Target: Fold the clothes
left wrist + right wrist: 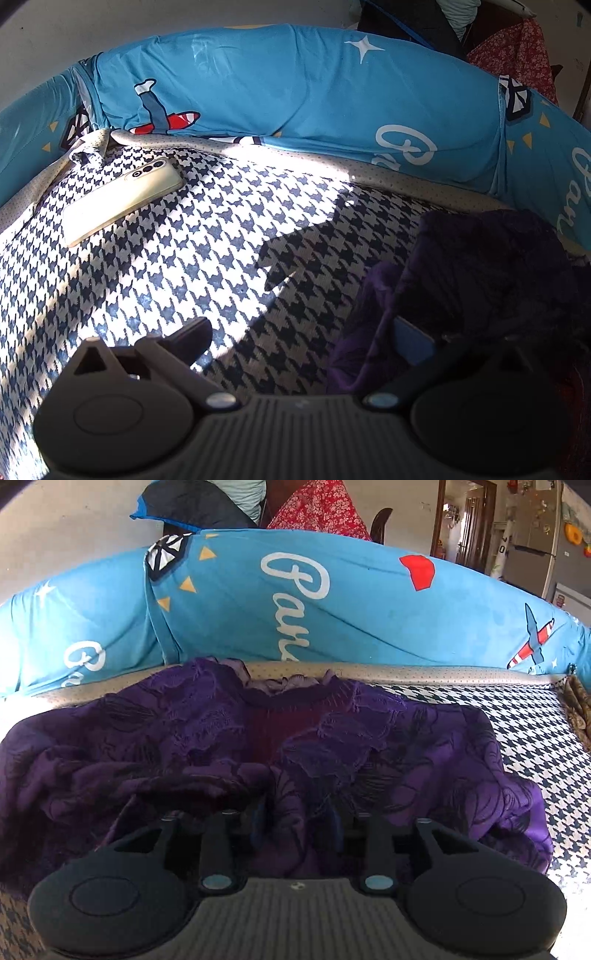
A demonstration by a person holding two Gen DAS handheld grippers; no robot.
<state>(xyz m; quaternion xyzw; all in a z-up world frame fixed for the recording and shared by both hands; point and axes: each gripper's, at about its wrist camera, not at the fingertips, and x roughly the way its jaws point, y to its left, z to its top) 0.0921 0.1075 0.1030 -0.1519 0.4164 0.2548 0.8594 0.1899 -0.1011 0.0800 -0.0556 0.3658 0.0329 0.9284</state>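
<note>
Purple lace garment (332,746) — rumpled, neckline up — pinched by right tool (297,819).

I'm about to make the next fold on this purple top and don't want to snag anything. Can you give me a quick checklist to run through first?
1. Right gripper has cloth: ok, its fingers are closed into the purple top.
2. Left gripper ready: ok, open and holding nothing, with one blue pad right at the top's edge.
3. Garment flat: not ok, it lies bunched and wrinkled.
4. Neckline located: ok, the collar faces the blue pillows.
5. Phone out of the way: ok, it lies on the houndstooth cover, apart from the top.
6. Sleeves laid out: cannot tell, they are lost in the folds.
</note>
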